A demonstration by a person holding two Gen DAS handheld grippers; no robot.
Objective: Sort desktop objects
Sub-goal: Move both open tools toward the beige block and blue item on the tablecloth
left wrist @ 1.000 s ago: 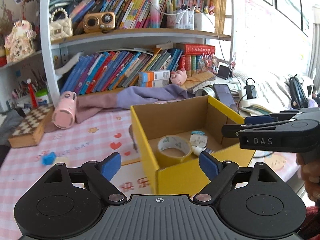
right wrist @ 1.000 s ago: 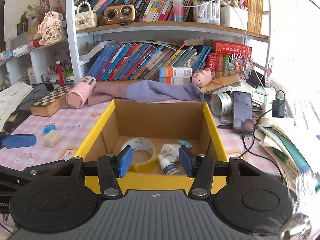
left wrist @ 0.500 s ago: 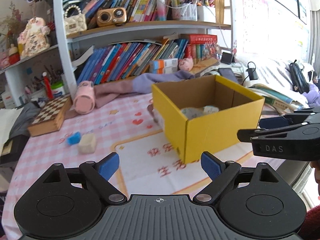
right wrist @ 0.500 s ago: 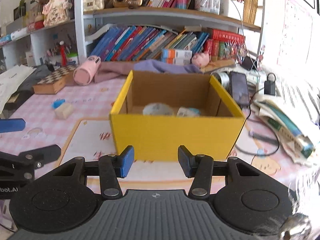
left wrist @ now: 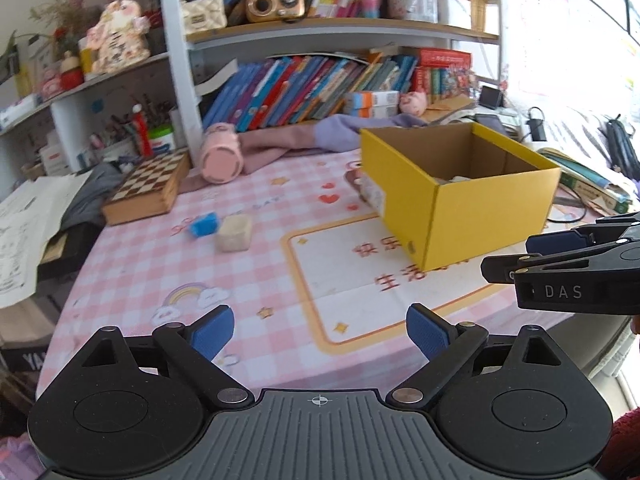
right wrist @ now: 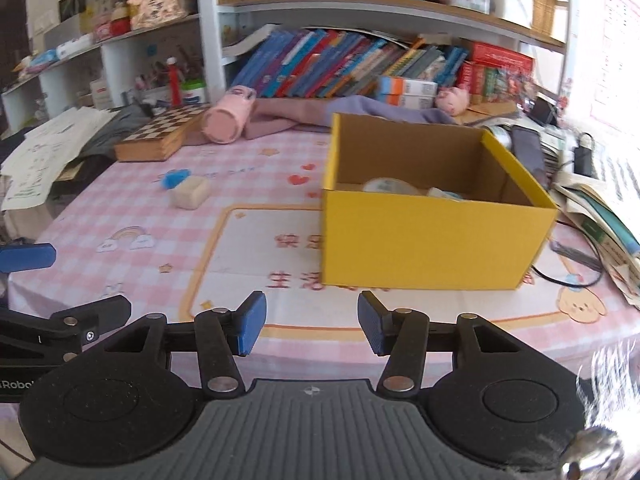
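Sorting is partly done: tape roll lies inside yellow box mid-table; beige block and blue piece are left toward the left edge. Left gripper and right gripper are held wide, empty.

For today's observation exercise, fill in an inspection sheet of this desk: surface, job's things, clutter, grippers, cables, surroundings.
Surface: pink checked tablecloth with a printed mat panel.
Job's things: yellow box open, tape roll partly visible inside; beige block beside blue piece, both outside the box on the cloth.
Clutter: chessboard box, pink cylinder lying on its side, purple cloth, papers.
Grippers: left gripper open, empty; right gripper open, empty.
Cables: black cable right of the box; charger.
Surroundings: bookshelf, crowded.
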